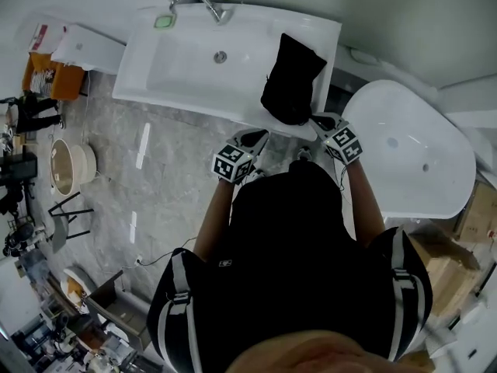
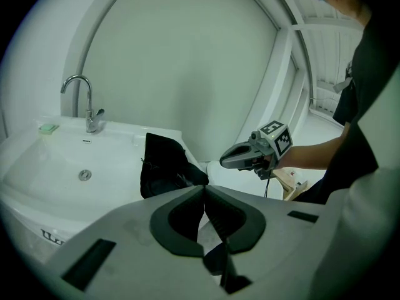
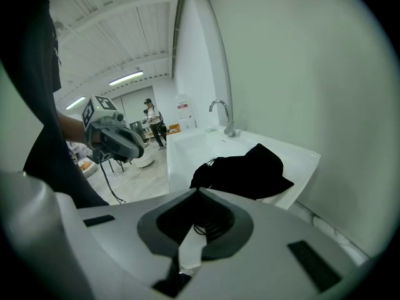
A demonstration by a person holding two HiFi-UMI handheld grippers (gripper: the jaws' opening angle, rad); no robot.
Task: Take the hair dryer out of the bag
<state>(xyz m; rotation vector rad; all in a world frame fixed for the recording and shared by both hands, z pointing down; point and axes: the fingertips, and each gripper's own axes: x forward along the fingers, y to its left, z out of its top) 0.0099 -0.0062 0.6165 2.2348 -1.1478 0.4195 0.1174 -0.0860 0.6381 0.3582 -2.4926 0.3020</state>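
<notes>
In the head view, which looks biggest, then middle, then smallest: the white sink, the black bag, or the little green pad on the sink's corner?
1. white sink, clearly the largest
2. black bag
3. green pad, the smallest

Your black fabric bag [image 1: 293,80] lies on the white rectangular basin's [image 1: 186,68] right end; the curved metal tap [image 1: 198,2] stands far left; a white oval tub [image 1: 411,154] sits right.
</notes>
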